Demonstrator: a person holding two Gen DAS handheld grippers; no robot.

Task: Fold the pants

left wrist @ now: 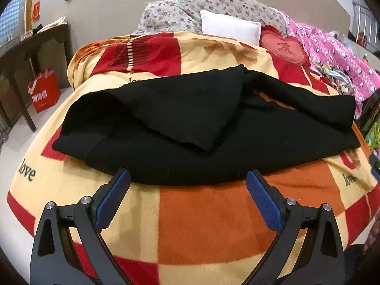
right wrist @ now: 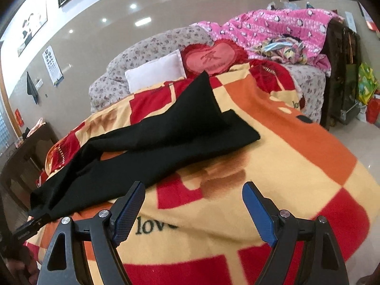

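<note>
Left wrist view: black pants (left wrist: 190,128) spread across a checked blanket (left wrist: 209,223) on the bed, lying crosswise, with one leg flap folded over the top toward the near edge and ending in a point near the middle. Near hem touching the orange square of the blanket. Left gripper (left wrist: 188,180) hanging just short of that near hem, blue-padded fingers (left wrist: 111,201) set wide apart, nothing between them (left fingertip at the fabric's edge, contact impossible to tell).

Right wrist view: same pants (right wrist: 147,147) seen along their length, one leg reaching up toward the pillows, the other lying beneath it and ending in a squared cuff, a gap of blanket (right wrist: 273,166) showing between the two near the crotch. Waist end draped toward the left edge of the bed. Right gripper (right wrist: 193,188) over the blanket just beside the pants, fingers (right wrist: 260,216) spread wide and gripping nothing, left fingertip close to the black cloth.

Beyond the pants: a white pillow (left wrist: 231,26), a red heart-shaped cushion (left wrist: 283,47), a floral quilt (left wrist: 213,4) heaped at the head of the bed, a pink patterned quilt (right wrist: 273,28) to the right. Off the bed, a red shopping bag (left wrist: 44,90) on the floor by a dark wooden surface (left wrist: 30,45).
</note>
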